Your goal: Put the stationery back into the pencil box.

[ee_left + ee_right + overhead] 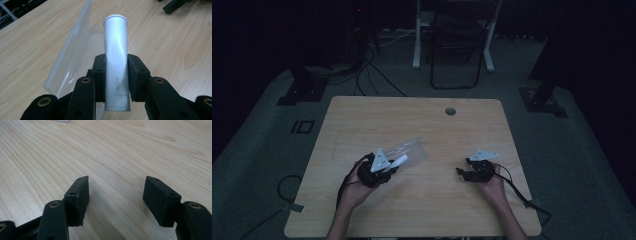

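A white tube [116,57] printed "GLOO" stands between the pads of my left gripper [116,77], which is shut on it. From above, the tube [400,161] pokes out of the left gripper [388,167] toward the right. Just behind it lies a clear plastic case [72,52] with its lid raised, also seen as the clear case [409,149] on the table's middle. My right gripper [116,195] rests low over bare wood, jaws open with nothing between them. In the high view the right gripper [464,172] sits at the table's right, held by a hand.
The wooden table [422,210] has a round cable hole [450,111] near its far edge. A folding chair [459,45] and desk legs stand on the carpet beyond. Cables [362,70] trail over the floor at the back left.
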`<state>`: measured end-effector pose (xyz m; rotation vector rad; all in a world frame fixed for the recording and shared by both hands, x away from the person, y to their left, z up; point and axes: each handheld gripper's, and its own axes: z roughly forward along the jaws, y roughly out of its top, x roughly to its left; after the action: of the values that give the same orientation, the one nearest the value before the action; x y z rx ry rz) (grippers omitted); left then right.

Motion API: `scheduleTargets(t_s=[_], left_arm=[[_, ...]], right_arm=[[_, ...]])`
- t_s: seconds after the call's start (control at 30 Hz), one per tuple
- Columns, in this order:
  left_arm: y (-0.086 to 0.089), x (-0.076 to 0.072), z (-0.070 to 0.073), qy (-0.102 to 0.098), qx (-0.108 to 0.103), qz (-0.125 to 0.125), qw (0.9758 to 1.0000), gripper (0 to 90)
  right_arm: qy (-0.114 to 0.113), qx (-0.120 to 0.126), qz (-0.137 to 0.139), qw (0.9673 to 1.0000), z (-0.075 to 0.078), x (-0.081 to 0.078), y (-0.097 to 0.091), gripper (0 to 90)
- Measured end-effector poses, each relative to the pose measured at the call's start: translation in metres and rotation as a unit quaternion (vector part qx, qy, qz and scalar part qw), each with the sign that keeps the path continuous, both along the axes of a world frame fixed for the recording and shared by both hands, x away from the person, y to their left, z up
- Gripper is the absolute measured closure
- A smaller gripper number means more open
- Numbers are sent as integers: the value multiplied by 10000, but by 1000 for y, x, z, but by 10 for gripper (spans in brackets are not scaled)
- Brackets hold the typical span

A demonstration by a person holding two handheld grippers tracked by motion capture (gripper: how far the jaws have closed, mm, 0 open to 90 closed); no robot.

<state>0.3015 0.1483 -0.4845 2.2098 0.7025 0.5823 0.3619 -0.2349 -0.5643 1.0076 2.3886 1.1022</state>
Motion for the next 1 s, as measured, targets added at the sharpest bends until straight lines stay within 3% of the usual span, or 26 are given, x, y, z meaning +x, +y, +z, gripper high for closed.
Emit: scheduleTargets(t_s=[0.23,1.0], left_arm=[[-7,5,-3,-30,105,31,9999,706],[-12,15,-4,-8,151,47,9999,706]], right_arm=[[-2,-5,2,10000,0,0,0,375],[-14,-10,13,10000,0,0,0,375]])
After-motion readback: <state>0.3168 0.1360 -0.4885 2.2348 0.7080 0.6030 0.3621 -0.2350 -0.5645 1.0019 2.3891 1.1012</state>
